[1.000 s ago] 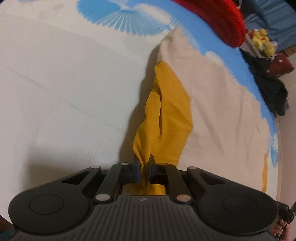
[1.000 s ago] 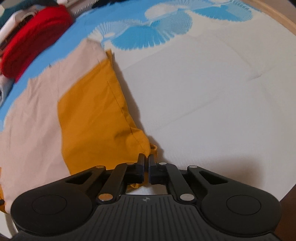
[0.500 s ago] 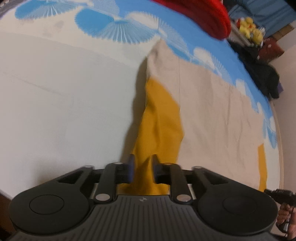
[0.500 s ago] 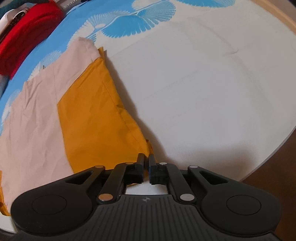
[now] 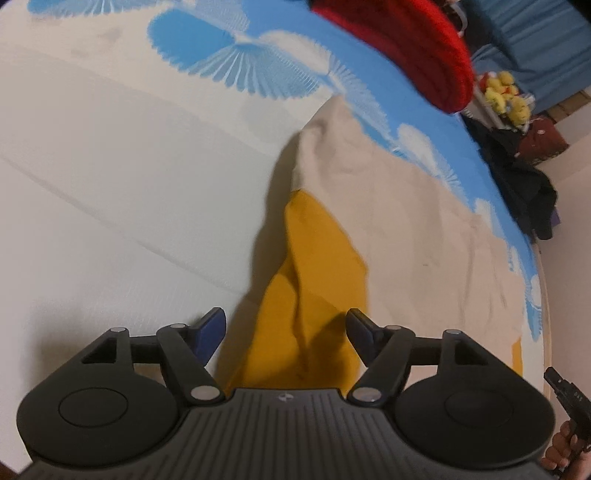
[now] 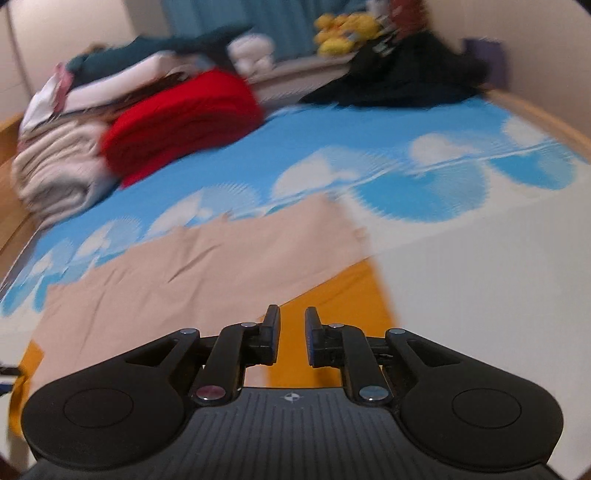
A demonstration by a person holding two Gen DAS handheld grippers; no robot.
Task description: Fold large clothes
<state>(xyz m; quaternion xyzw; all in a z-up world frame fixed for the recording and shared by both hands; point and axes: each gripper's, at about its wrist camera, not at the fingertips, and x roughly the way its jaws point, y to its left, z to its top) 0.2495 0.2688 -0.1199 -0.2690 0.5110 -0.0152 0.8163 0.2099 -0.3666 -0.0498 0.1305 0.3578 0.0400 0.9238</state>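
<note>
A large beige and mustard-yellow garment lies spread on the bed. Its yellow part runs between the wide-open fingers of my left gripper, which no longer grips it. In the right wrist view the garment lies flat, beige behind and yellow in front. My right gripper is above the yellow part with its jaws a little apart and nothing between them.
The bed sheet is white with a blue fan pattern. A red folded textile and a stack of clothes sit at the bed's far side. Dark clothing and yellow plush toys lie beyond. A wooden bed edge runs at right.
Both grippers were shut on the yellow fabric and have let it go. The left jaws opened wide. The right gripper opened slightly, lifted and tilted up toward the far side of the bed.
</note>
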